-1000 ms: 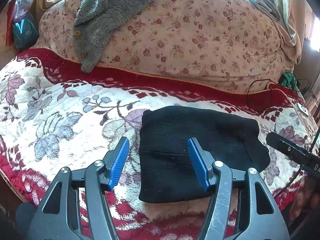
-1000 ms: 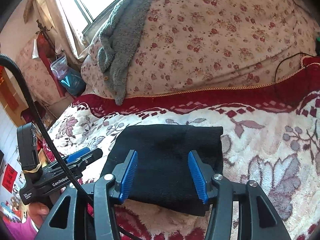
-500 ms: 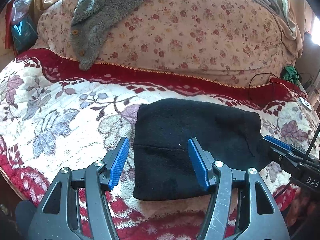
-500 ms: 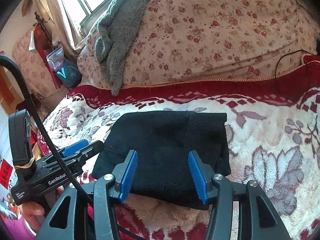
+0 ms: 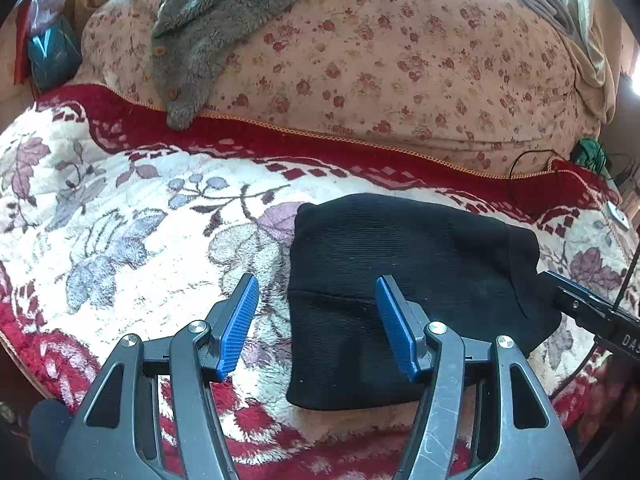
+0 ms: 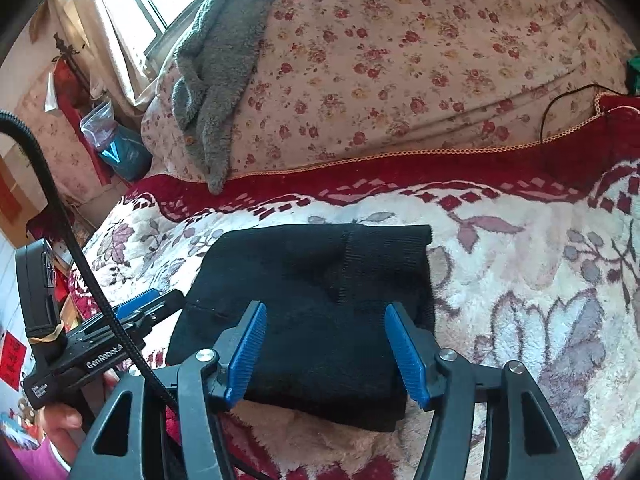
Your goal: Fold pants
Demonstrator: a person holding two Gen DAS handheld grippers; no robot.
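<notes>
Your black pants (image 5: 404, 292) lie folded into a compact rectangle on the near part of the floral blanket (image 5: 120, 240), so the fold looks finished. Your left gripper (image 5: 316, 320) hangs wide and empty over their left edge. Your right gripper (image 6: 324, 344) has just been opening, nothing pinched between its blue pads (image 6: 404, 356), ready to pull clear.

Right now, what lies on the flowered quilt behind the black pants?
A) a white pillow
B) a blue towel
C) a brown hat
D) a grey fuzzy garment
D: a grey fuzzy garment drapes down the flowered quilt, beyond the folded black pants.
</notes>
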